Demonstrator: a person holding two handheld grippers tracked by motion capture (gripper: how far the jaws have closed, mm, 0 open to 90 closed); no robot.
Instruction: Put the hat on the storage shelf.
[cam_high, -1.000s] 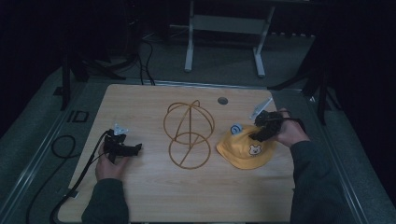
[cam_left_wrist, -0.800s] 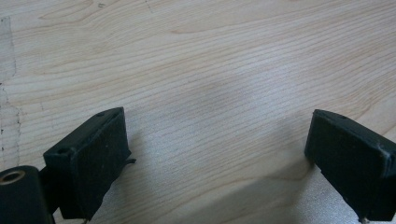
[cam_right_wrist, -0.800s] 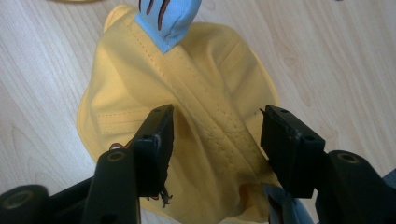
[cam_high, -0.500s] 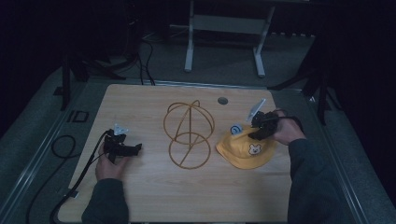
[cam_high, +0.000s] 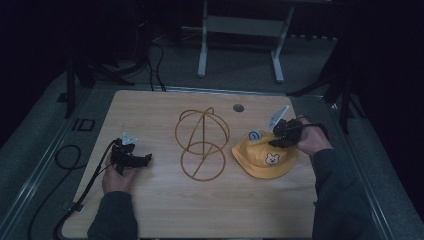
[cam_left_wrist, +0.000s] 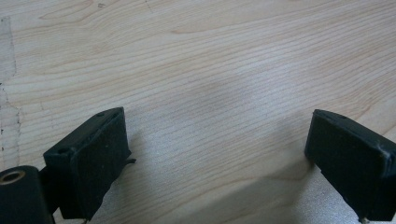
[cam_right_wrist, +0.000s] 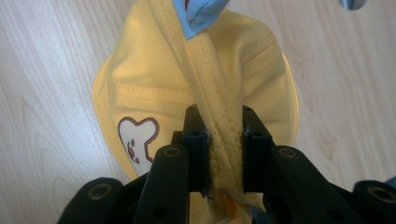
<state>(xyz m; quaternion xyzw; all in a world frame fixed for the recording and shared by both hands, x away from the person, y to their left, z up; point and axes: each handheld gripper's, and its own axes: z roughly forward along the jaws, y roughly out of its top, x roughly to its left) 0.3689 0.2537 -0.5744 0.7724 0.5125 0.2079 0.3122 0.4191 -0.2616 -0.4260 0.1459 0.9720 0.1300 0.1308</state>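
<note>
Since 1 s ago the right hand-held gripper (cam_high: 278, 134) has shifted a bit toward the worktop's (cam_high: 150, 107) right edge w/ the yellow hat (cam_high: 265, 156); left hand-held gripper (cam_high: 131, 159) hasn't moved. Right jaws are clenched on a pinched fold of the hat's fabric, seen close in the right gripper view (cam_right_wrist: 219, 140); bear patch (cam_right_wrist: 137, 138) sits just left of the jaws, blue trim (cam_right_wrist: 198, 14) beyond them. Left jaws are spread wide over bare wood, nothing between. Wire sphere frame (cam_high: 201, 142) stands between both grippers, apart from each.
</note>
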